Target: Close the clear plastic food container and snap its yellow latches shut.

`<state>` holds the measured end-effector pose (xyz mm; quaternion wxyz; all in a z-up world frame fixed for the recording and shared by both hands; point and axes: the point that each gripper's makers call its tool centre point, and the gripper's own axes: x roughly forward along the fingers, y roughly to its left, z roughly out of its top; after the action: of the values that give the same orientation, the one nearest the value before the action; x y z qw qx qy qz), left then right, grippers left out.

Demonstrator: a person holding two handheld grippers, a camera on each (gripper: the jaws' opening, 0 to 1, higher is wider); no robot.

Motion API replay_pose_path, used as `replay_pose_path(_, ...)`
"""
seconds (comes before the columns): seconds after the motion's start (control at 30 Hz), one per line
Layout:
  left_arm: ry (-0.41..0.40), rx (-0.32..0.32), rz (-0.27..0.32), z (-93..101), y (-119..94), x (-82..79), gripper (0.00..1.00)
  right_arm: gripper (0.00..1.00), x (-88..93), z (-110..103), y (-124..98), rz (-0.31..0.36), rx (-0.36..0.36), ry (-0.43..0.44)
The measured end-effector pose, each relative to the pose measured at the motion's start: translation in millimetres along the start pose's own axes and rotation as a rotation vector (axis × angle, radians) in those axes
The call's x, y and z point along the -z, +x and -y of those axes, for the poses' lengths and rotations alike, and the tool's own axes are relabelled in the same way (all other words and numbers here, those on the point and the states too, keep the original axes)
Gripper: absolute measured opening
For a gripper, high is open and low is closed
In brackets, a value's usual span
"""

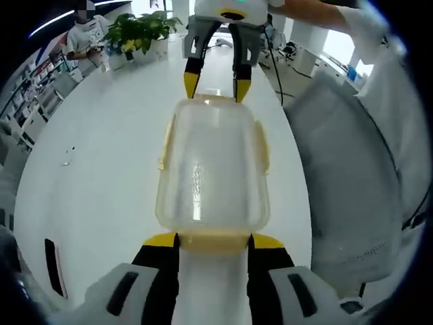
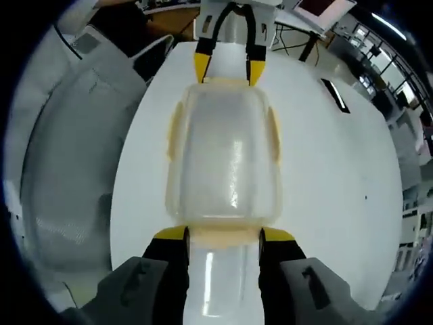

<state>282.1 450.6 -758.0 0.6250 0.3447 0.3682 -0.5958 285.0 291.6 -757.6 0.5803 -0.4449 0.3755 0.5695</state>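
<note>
White table (image 1: 101, 183), potted plant (image 1: 139, 32), small dark flat object (image 2: 335, 95).

No text, label, brand, number or sign could be read in either view. The clear container (image 1: 212, 162) bore no legible marking on its lid, and the shelves (image 1: 34, 95) at the room's edge in the left gripper view were too blurred and small for any lettering to be made out.

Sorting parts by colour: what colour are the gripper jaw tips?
Yellow tips on black jaws, clearest on the left gripper in the left gripper view.
</note>
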Motion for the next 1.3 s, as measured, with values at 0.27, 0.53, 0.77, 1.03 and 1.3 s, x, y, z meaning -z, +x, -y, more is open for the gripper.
replay_pose_path(0.27, -0.005, 0.003, 0.006, 6.4, 29.3, -59.4, 0.33, 0.36, 60.4, -7.2, -26.4, 0.005, 0.005, -0.001)
replay_pose_path(0.53, 0.008, 0.022, -0.019, 7.6, 67.0, -118.5, 0.33, 0.36, 125.3, -14.2, -45.3, -0.002, 0.015, 0.021)
replay_pose_path(0.77, 0.022, 0.030, -0.036, 5.5, 92.0, -146.0, 0.33, 0.36, 163.2, -14.7, -48.3, 0.010, 0.011, 0.045)
replay_pose_path(1.03, 0.008, 0.044, -0.077, 2.4, 107.1, -157.6, 0.33, 0.36, 184.2, -10.8, -41.7, 0.018, -0.015, 0.054)
replay_pose_path(1.3, -0.006, 0.055, -0.113, 4.0, 115.2, -153.5, 0.33, 0.36, 188.5, -12.4, -33.7, 0.035, -0.046, 0.064)
